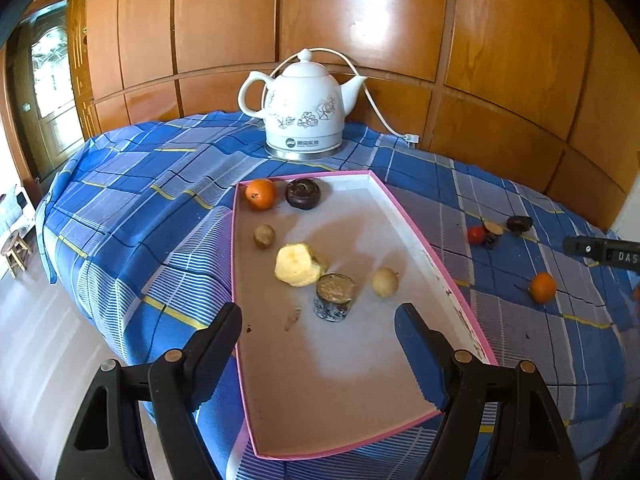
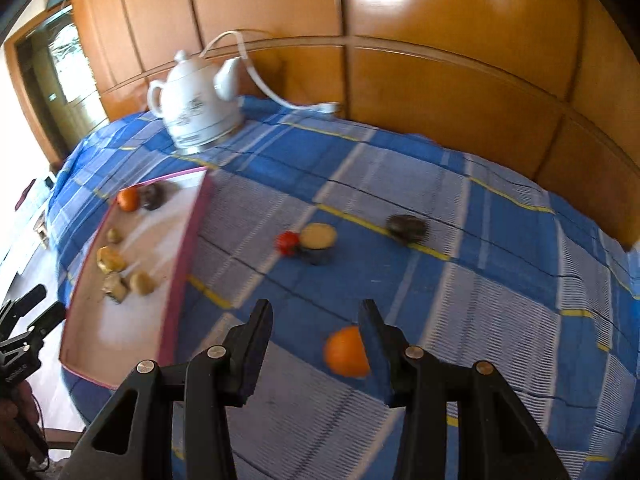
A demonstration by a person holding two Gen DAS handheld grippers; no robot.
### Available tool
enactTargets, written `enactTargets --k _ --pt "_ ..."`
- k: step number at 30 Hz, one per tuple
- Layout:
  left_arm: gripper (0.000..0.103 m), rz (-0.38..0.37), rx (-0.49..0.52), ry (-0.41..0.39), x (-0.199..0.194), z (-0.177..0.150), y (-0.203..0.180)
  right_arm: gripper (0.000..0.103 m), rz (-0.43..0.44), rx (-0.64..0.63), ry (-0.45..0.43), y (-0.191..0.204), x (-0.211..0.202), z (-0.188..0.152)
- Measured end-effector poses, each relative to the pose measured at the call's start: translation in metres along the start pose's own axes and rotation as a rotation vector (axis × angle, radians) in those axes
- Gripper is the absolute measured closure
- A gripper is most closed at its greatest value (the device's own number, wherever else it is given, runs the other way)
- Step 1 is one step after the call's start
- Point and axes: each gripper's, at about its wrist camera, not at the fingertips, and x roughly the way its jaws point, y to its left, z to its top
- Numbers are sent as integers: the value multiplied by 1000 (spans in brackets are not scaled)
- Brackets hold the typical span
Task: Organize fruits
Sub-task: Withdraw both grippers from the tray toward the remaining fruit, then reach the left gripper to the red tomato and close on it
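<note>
Your right gripper [image 2: 316, 336] jaws stand released: centre them on the loose orange [image 2: 346, 352] before clenching; left gripper [image 1: 320, 320] hangs released over the tray [image 1: 420, 240]

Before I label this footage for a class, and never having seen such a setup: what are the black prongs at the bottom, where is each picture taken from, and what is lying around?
The black prongs are the two fingers of a hand-held gripper; a person carries one in each hand, each with a wide-angle camera looking along its fingers.

One picture is from the left hand-held gripper, open and empty above a pink-edged tray. The tray holds an orange, a dark round fruit, a peeled pale fruit and a few smaller pieces.

The other is from the right hand-held gripper, open and holding nothing, near a loose orange on the blue checked cloth. A small red fruit also lies there. A white kettle stands behind.
</note>
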Motion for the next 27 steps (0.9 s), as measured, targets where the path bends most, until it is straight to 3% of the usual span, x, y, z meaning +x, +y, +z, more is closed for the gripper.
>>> enactTargets --k 9,14,16,21,27 --pt "24 -7 35 15 3 -1 -14 58 -120 96 -2 -74 -3 -6" --pt "24 -13 69 24 4 -1 -23 58 -140 231 28 -114 13 -24" --pt "24 -19 82 28 5 0 -29 58 -132 284 69 -123 19 -26" --pt "26 -59 135 27 7 9 -48 58 -95 320 64 -129 16 -25" --pt "40 -174 214 42 20 33 -86 58 -74 303 54 -122 16 -21"
